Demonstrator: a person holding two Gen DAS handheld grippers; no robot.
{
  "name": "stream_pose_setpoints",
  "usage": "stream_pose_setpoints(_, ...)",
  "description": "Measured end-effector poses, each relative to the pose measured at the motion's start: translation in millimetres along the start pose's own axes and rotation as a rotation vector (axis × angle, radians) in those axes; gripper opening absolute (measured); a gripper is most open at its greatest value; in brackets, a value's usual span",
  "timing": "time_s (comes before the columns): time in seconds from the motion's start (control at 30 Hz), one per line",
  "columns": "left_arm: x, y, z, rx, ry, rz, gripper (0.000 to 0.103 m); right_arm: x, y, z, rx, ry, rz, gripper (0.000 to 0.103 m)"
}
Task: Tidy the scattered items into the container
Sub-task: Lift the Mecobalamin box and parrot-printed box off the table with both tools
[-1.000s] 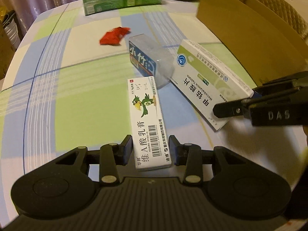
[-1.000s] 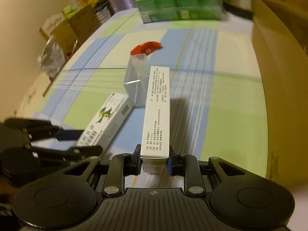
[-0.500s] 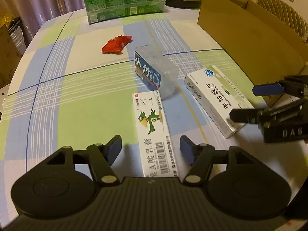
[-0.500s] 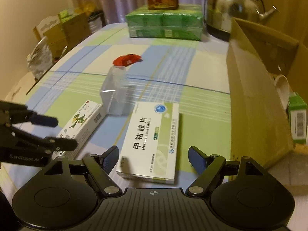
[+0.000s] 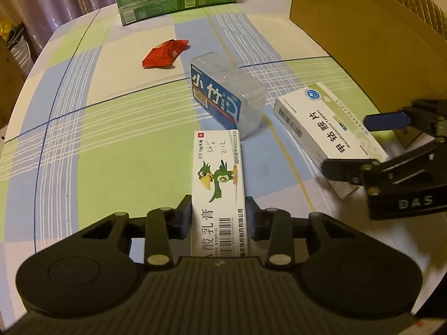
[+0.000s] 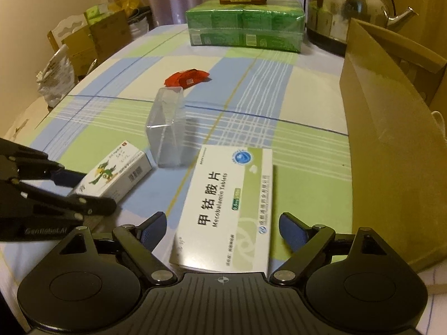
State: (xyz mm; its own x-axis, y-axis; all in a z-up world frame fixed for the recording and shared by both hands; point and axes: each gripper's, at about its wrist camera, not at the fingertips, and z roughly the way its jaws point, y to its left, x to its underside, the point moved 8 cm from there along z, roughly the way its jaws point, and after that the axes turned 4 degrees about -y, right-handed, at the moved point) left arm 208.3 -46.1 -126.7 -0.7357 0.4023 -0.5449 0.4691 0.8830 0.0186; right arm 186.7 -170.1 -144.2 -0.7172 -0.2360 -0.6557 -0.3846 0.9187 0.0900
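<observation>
The parrot-printed box [image 5: 219,187] is clamped by the left gripper [image 5: 218,217]; the wide-open right gripper [image 6: 222,230] should be centred astride the tablet box [image 6: 226,209] before closing.

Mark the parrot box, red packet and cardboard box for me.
parrot box [image 5: 218,178]: left wrist view, on the printed parrot.
red packet [image 6: 186,77]: right wrist view, middle of the wrapper.
cardboard box [image 6: 391,150]: right wrist view, on its near outer wall.

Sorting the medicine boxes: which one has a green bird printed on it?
The narrow white box between the left gripper's fingers. The wider box bears a blue logo; the clear box has a blue label.
</observation>
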Motion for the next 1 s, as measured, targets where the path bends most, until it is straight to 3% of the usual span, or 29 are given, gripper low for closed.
stream_pose_setpoints(0.2, 1.9, 0.1, 0.1, 0.005, -0.002, -0.017, 0.034, -2.4, 10.4, 5.7, 0.04, -0.003, -0.065, 0.085)
stream_pose_setpoints(0.47, 0.4, 3.9, 1.6, 0.006, -0.005, -0.042, 0.037, 1.2, 4.7, 13.8, 0.077, 0.019, -0.059, 0.085)
stream_pose_setpoints(0.5, 0.3, 3.7, 2.3, 0.005, -0.004, -0.041, 0.037, 1.3, 5.6, 14.2, 0.074, 0.02, -0.06, 0.084)
stream_pose_setpoints(0.57, 0.0, 3.3, 2.5, 0.006, -0.001, -0.034, 0.037, 1.9, 7.0, 13.6, 0.076, 0.024, -0.064, 0.071)
stream_pose_setpoints(0.8, 4.0, -2.8, -5.4, 0.035, 0.013, -0.007, 0.033, 2.6, 5.3, 6.8, 0.081, 0.022, -0.045, 0.07)
stream_pose_setpoints(1.0, 1.2, -9.5, -24.0, 0.049, -0.022, 0.012, 0.033, 2.3, 4.6, -16.5, 0.076, -0.014, -0.022, 0.069)
